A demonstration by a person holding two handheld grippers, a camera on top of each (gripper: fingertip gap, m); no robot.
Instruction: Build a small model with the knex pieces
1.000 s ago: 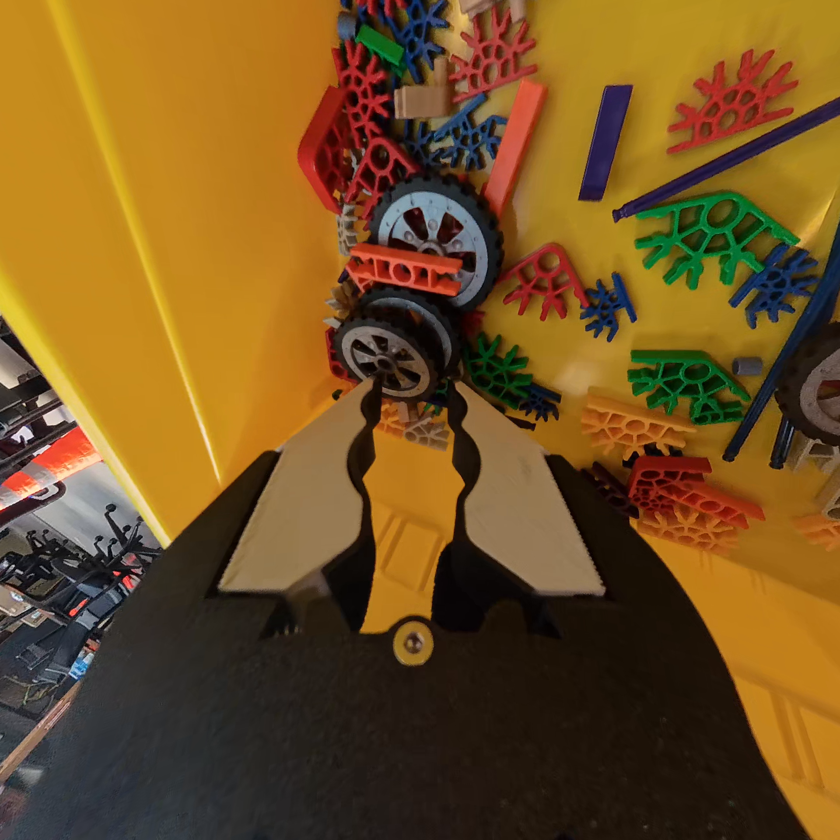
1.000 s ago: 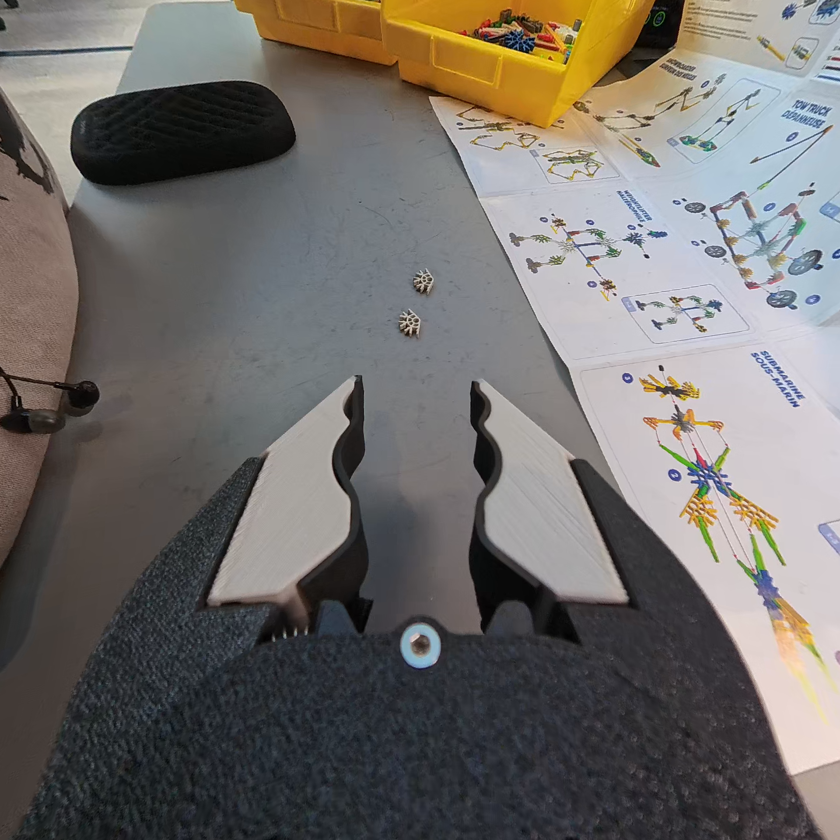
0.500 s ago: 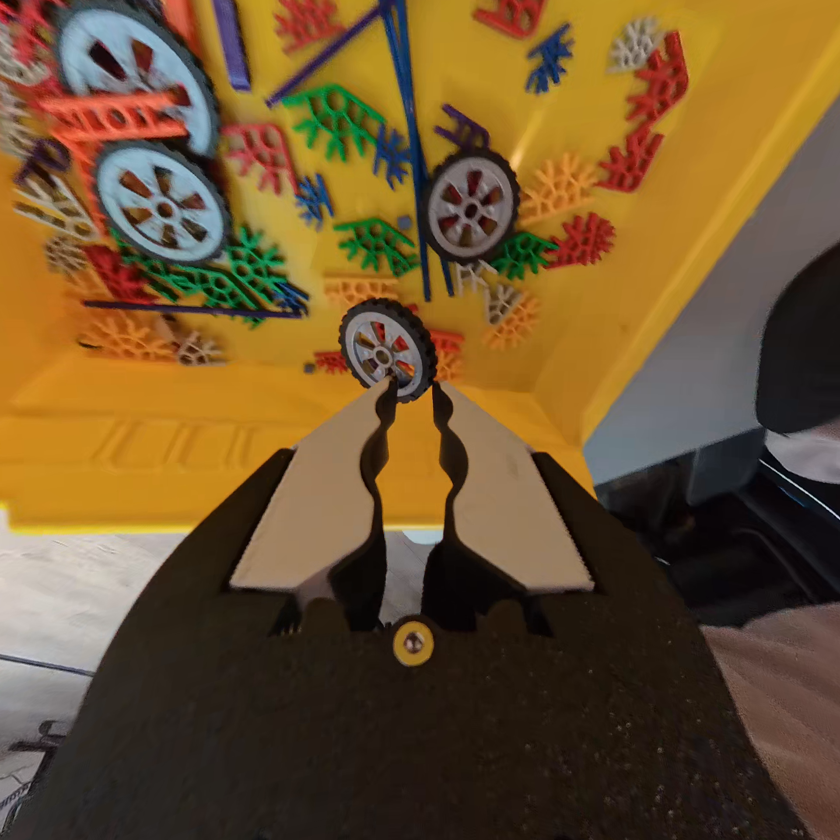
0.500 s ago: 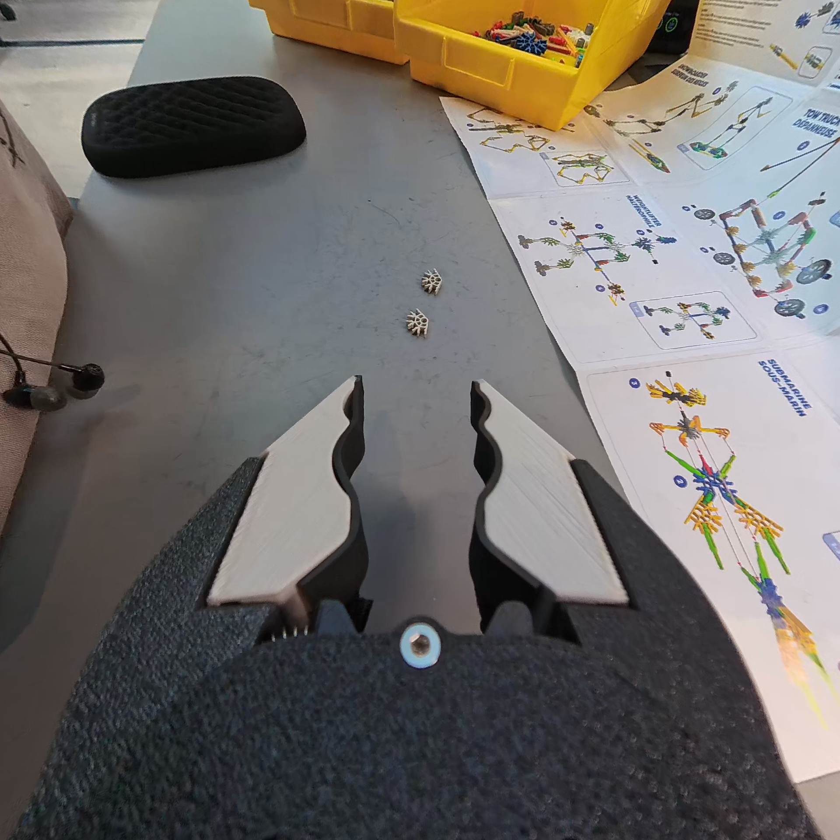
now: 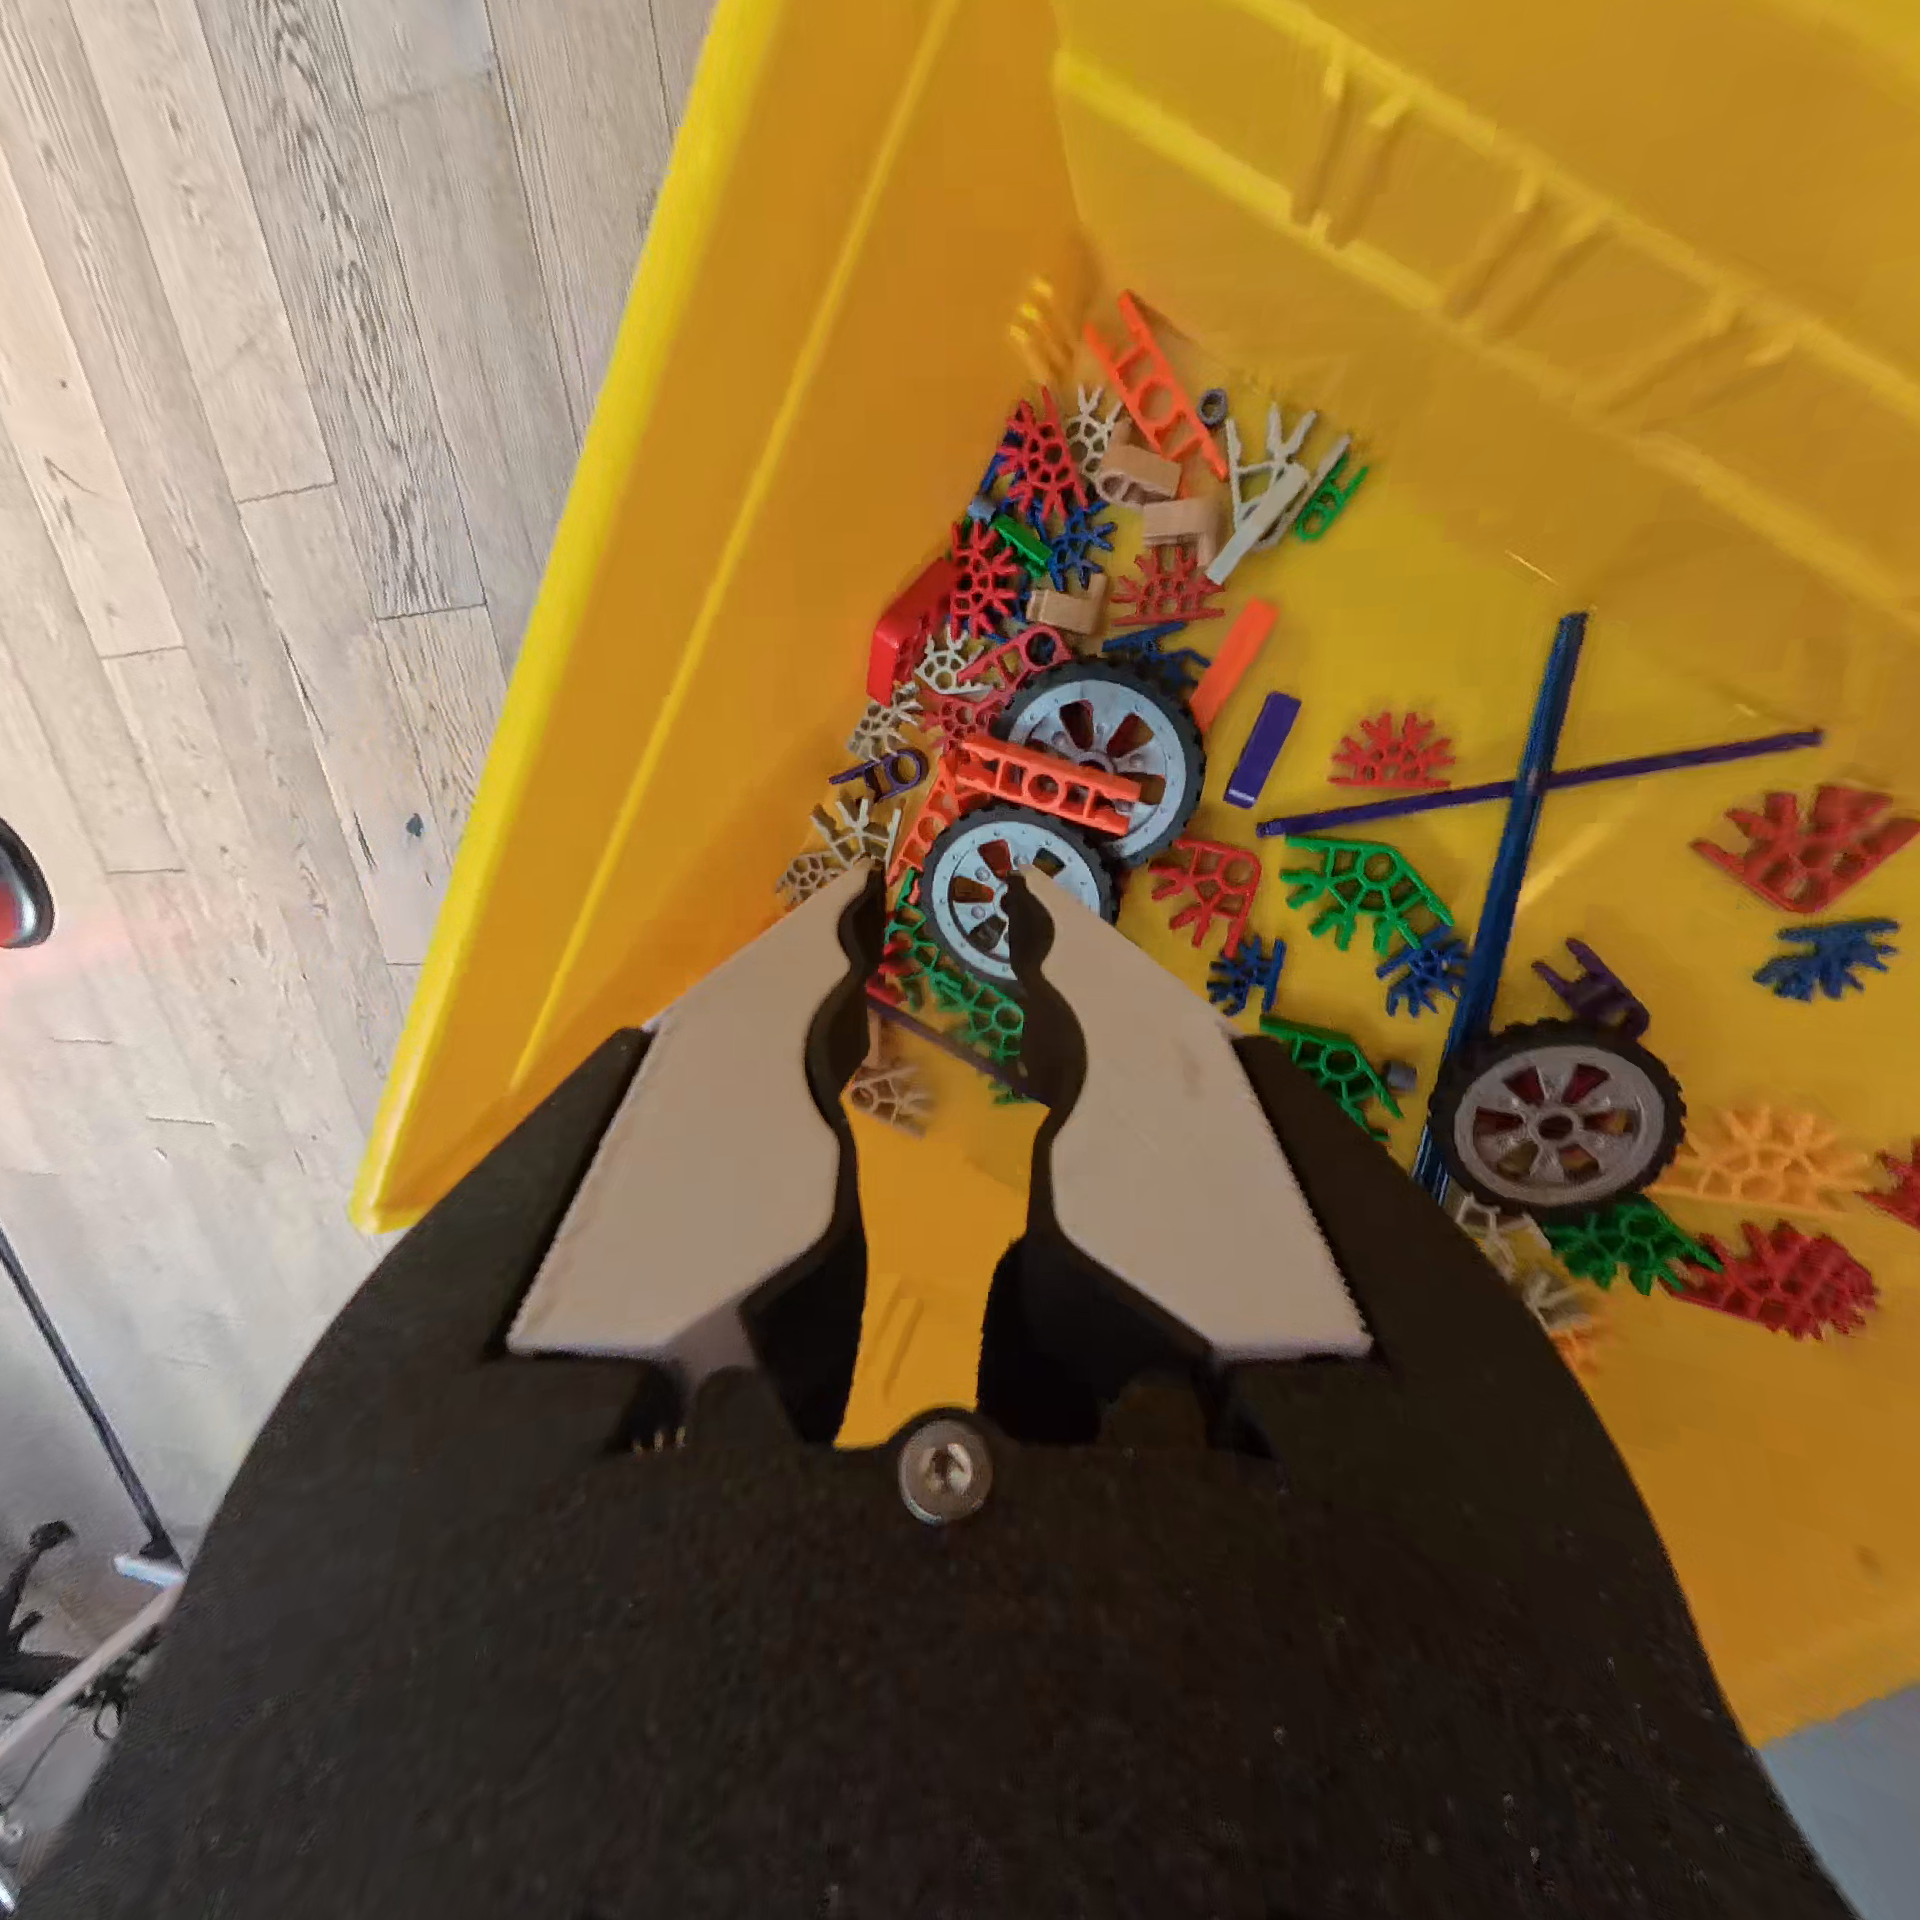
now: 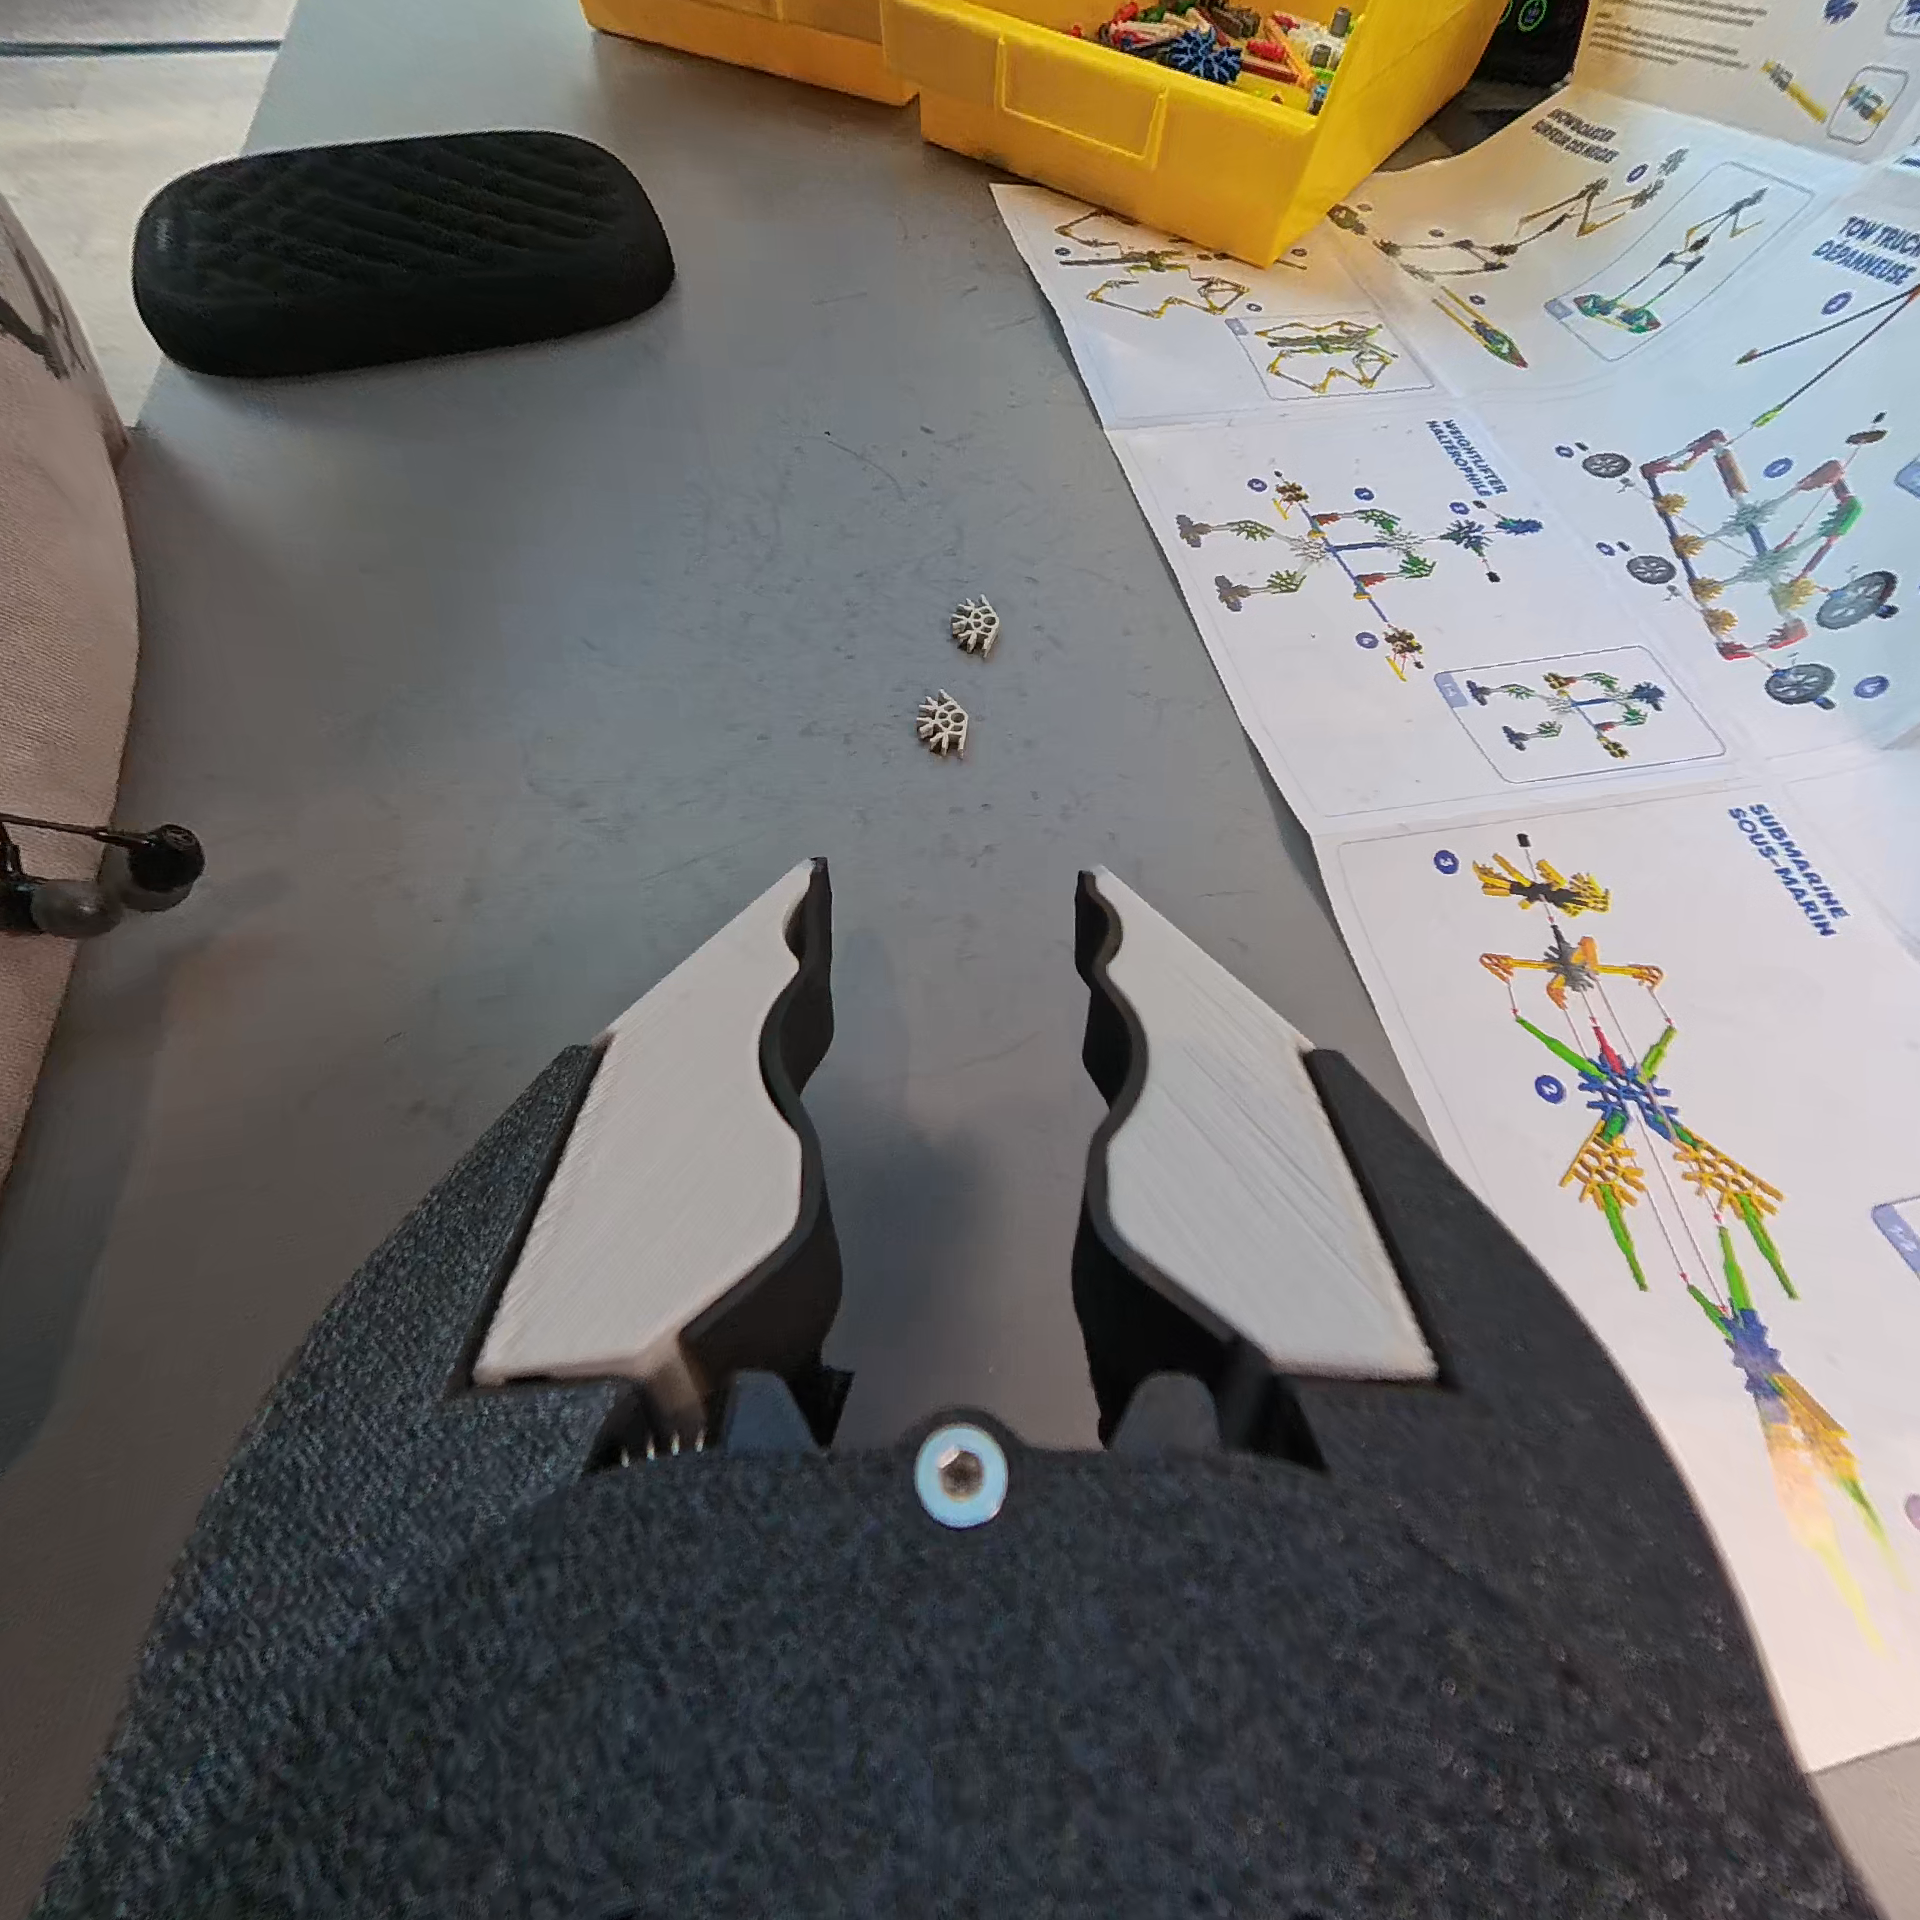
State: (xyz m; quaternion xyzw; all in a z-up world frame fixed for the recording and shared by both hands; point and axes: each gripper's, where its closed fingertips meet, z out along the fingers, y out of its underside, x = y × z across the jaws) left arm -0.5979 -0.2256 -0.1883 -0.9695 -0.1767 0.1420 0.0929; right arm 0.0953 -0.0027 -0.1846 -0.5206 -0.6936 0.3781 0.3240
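Pieces of a plastic building set (image 5: 1049,540) lie heaped in the centre of the left wrist view, crowded against the side wall of a yellow bin (image 5: 790,520). They thin out toward the right of the frame, which suggests the bin leans that way or was shaken. The left gripper (image 5: 945,883) reaches into this heap with its jaws a little apart. Its tips sit at a grey wheel with a black tyre (image 5: 987,899): the right tip overlaps the wheel's rim, while the left tip stands just beside it over green pieces, so the wheel looks bracketed rather than pinched. A larger wheel (image 5: 1127,727) sits just above it with an orange ladder-like strip (image 5: 1044,795) lying across its face. A third wheel (image 5: 1553,1127) rests well apart at lower right beside long blue rods (image 5: 1517,831). A wooden floor (image 5: 260,416) fills the left side of the frame. In the right wrist view the right gripper (image 6: 951,883) hangs over a grey table (image 6: 623,623) with its jaws wide apart and nothing between them. Nearest to it are two small grey toothed connectors, one (image 6: 943,724) just ahead of the tips and the other (image 6: 975,627) just beyond. A printed instruction sheet (image 6: 1455,727) is spread flat down the right edge, pictures up, likely for reading. Yellow bins (image 6: 1091,125) stand at the top, a black padded rest (image 6: 400,265) at upper left, and earphones (image 6: 135,878) at the left edge.
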